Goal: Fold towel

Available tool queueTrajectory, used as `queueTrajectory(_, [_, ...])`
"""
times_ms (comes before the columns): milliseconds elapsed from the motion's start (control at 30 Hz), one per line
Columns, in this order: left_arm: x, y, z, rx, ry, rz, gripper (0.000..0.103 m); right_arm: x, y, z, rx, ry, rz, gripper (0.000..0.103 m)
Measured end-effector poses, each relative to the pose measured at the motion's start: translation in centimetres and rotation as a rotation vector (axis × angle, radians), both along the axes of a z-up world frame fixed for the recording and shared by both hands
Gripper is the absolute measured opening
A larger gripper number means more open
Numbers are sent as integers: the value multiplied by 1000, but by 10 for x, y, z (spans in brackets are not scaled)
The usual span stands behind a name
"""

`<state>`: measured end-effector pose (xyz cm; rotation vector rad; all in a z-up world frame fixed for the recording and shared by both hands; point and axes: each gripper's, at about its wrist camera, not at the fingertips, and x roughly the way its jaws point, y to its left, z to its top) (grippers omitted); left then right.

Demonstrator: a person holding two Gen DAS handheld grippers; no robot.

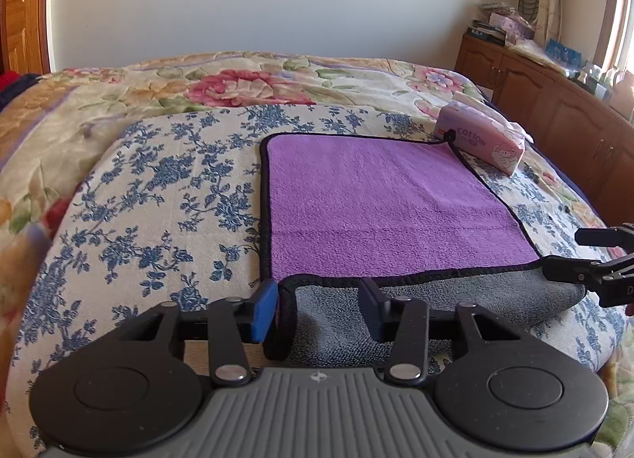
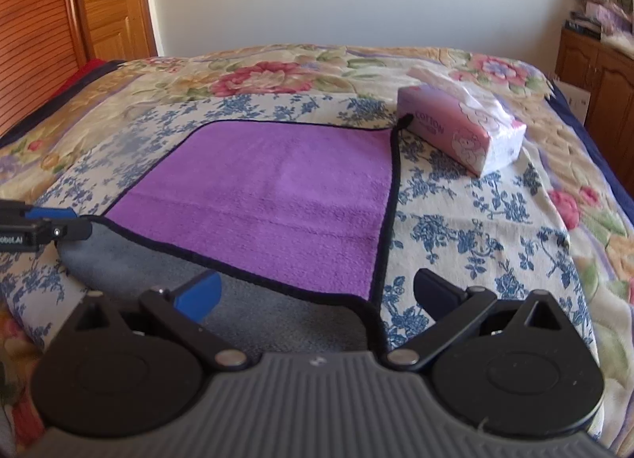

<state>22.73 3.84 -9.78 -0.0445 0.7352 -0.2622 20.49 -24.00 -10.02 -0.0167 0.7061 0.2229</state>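
The left gripper (image 1: 317,311) is spread wide around the towel's (image 1: 380,204) near-left corner, gripping nothing. The towel lies flat on the bed (image 1: 158,188), purple side up, its near edge curled back to show grey. At the near-right corner the right gripper (image 2: 317,295) also gapes, unclosed. I judge folding barely begun: corners ungrasped, every fold left.
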Motion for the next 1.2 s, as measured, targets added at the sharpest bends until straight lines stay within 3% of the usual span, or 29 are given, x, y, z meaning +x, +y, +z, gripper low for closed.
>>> queueTrajectory(100, [1,1,0,-3,1,3,43,3,-4,-2,18,22,-3,100])
queueTrajectory(167, [2,2,0,-13,3,7,42,4,-6,-3,24,41,-1,86])
queueTrajectory(500, [3,3,-3,0,14,16,39,8,-13,-10,54,117,-8,74])
queueTrajectory(733, [3,5,-6,0,20,21,39,11,-15,-12,49,151,-5,57])
queueTrajectory(900, [2,4,-4,-6,9,15,20,11,-17,-13,46,164,-7,46])
queueTrajectory(967, [2,3,-4,-8,10,10,15,12,-19,-12,48,167,-9,36])
queueTrajectory(1033, [1,3,-4,-11,10,3,12,12,-21,-12,49,170,-11,27])
queueTrajectory(1200, [0,1,-2,-11,3,-8,8,13,-23,-11,48,178,-7,21])
